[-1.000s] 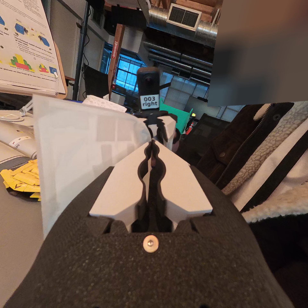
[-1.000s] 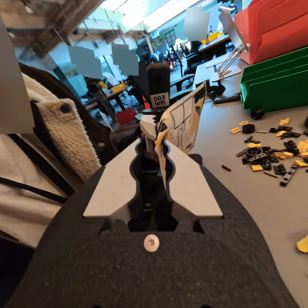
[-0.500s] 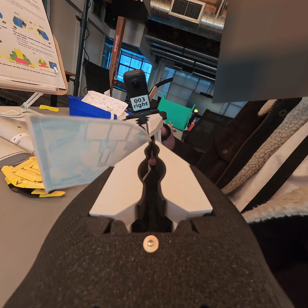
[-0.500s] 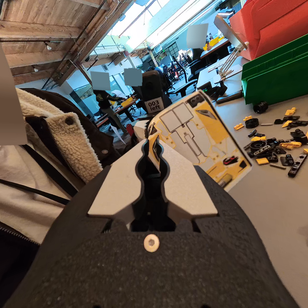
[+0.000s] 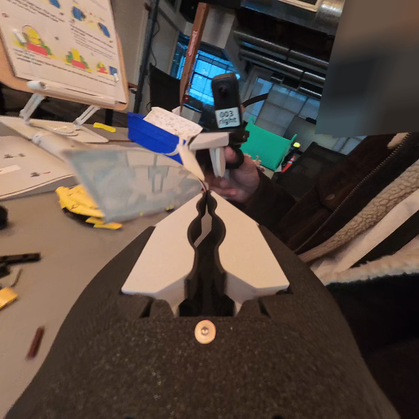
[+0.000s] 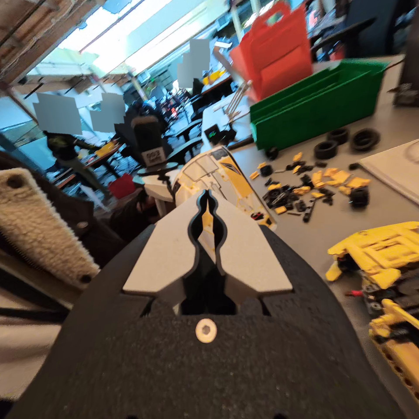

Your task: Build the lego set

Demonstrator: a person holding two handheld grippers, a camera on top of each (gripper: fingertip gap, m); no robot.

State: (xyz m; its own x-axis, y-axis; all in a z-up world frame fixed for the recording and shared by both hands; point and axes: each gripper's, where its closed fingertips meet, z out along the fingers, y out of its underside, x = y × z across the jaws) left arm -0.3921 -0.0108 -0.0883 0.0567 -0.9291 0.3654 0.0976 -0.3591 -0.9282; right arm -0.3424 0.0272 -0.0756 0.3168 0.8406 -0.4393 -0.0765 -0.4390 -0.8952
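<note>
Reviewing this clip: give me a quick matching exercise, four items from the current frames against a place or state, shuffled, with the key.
Items:
1. sticker sheet
2. green bin
3. tyres
4. yellow model

Places or states:
A. lying loose beside the green bin
B. on the table at the right edge, partly built
C. pinched in the right gripper
D. in front of a red bin

Pairs: 1-C, 2-D, 3-A, 4-B

The sticker sheet (image 5: 136, 181) is smeared by motion, its printed side turned away (only faint outlines show through). The yellow model (image 6: 381, 272) runs off the right edge, blurred. The instruction board (image 5: 61, 45) is cut off at top and left.
</note>
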